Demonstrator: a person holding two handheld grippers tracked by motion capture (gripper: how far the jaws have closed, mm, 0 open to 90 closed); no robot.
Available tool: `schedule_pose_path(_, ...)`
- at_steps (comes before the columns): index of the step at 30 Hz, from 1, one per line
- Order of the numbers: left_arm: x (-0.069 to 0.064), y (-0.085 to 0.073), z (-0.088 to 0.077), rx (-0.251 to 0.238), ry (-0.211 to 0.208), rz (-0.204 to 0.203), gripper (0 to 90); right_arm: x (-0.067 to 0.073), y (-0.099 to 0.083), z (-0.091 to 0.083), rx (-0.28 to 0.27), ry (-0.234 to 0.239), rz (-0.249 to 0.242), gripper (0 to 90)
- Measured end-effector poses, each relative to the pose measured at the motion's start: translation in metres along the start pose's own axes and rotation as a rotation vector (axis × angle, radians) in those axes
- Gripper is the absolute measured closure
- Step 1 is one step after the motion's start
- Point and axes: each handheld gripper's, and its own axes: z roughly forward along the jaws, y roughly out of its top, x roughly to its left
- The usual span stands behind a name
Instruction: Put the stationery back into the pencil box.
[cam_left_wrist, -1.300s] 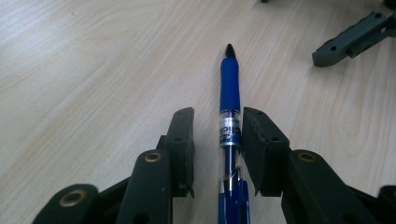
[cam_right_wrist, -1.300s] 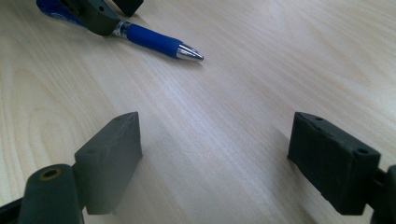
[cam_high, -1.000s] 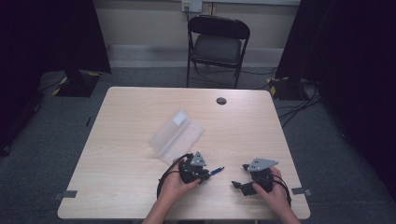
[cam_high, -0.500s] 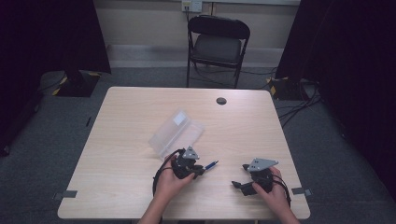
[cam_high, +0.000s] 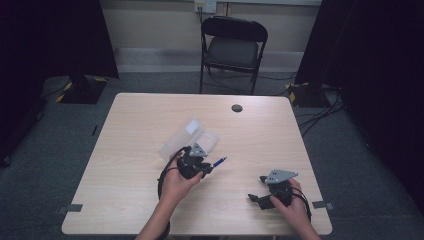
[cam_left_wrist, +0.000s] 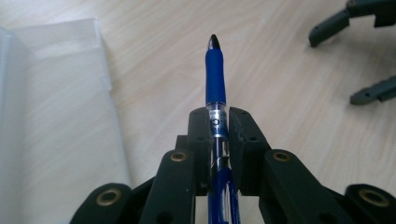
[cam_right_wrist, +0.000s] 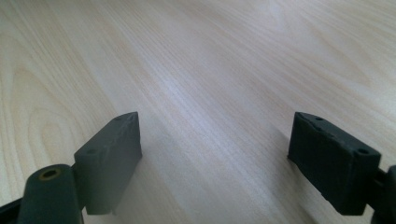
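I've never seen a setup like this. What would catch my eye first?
Probably the blue pen, pinched between the jaws of the left hand-held gripper and sticking out past them near the table's middle. Beside it lies a clear plastic case, while the right hand-held gripper rests open near the table's front edge.

A recording lab or studio. Black curtains (cam_high: 60, 40) flank a lone wooden table (cam_high: 125, 150) on grey carpet (cam_high: 350, 150). A folding chair (cam_high: 232, 45) and floor cables (cam_high: 320, 107) sit behind.

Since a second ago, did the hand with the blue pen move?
Yes. The left gripper with the blue pen moved up the table, closer to the clear plastic case.
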Motion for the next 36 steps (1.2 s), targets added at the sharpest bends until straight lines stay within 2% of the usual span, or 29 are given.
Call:
schedule_pose_path(2, 0.008, 0.003, -0.002, -0.012, 0.015, -0.008, 79.8, 0.0, 0.0, 0.0, 0.0, 0.0, 0.001, 16.0)
schedule_pose_path(6, 0.026, 0.01, -0.004, -0.042, 0.053, -0.051, 79.9, 0.0, 0.0, 0.0, 0.0, 0.0, 0.001, 16.0)
schedule_pose_path(8, 0.035, 0.012, -0.004, -0.04, 0.069, -0.051, 79.8, 0.0, 0.0, 0.0, 0.0, -0.002, 0.003, 16.0)
schedule_pose_path(9, 0.039, 0.013, -0.004, -0.032, 0.092, -0.058, 79.9, 0.0, 0.0, 0.0, 0.0, -0.002, 0.004, 16.0)
schedule_pose_path(12, 0.052, 0.016, 0.0, -0.038, 0.103, -0.098, 79.8, 0.0, 0.0, 0.0, 0.0, -0.002, 0.004, 16.0)
schedule_pose_path(15, 0.062, 0.02, 0.006, -0.039, 0.136, -0.108, 79.8, 0.001, 0.0, 0.0, 0.0, -0.002, 0.005, 16.0)
schedule_pose_path(17, 0.067, 0.022, 0.013, -0.031, 0.151, -0.134, 79.8, 0.001, -0.001, -0.001, 0.0, -0.001, 0.004, 16.0)
schedule_pose_path(18, 0.068, 0.022, 0.018, -0.043, 0.16, -0.157, 79.8, 0.001, -0.001, -0.001, -0.001, 0.0, 0.003, 16.0)
schedule_pose_path(20, 0.072, 0.021, 0.025, -0.035, 0.182, -0.174, 79.8, 0.001, -0.001, -0.001, -0.001, -0.001, 0.003, 16.0)
schedule_pose_path(22, 0.075, 0.019, 0.032, -0.035, 0.189, -0.19, 79.8, 0.001, -0.001, -0.001, 0.0, 0.0, 0.003, 15.8)
schedule_pose_path(23, 0.075, 0.019, 0.036, -0.036, 0.179, -0.199, 79.8, 0.001, -0.001, -0.001, 0.0, 0.0, 0.003, 15.8)
schedule_pose_path(24, 0.074, 0.018, 0.038, -0.032, 0.195, -0.21, 79.8, 0.001, -0.001, -0.001, 0.0, 0.0, 0.003, 15.8)
schedule_pose_path(29, 0.076, 0.013, 0.044, -0.017, 0.218, -0.22, 79.7, 0.001, -0.001, -0.001, 0.0, 0.001, 0.002, 15.8)
schedule_pose_path(31, 0.076, 0.011, 0.046, -0.015, 0.206, -0.213, 79.7, 0.001, -0.001, -0.001, 0.0, 0.004, 0.001, 15.8)
schedule_pose_path(32, 0.075, 0.01, 0.047, -0.012, 0.202, -0.219, 78.8, 0.001, -0.001, -0.001, -0.001, 0.004, 0.0, 15.8)
schedule_pose_path(35, 0.073, 0.009, 0.045, -0.046, 0.203, -0.227, 66.9, 0.0, -0.001, -0.001, -0.001, 0.005, -0.001, 15.8)
schedule_pose_path(36, 0.073, 0.009, 0.042, -0.044, 0.211, -0.211, 65.1, 0.0, -0.001, -0.001, -0.001, 0.005, -0.001, 15.8)
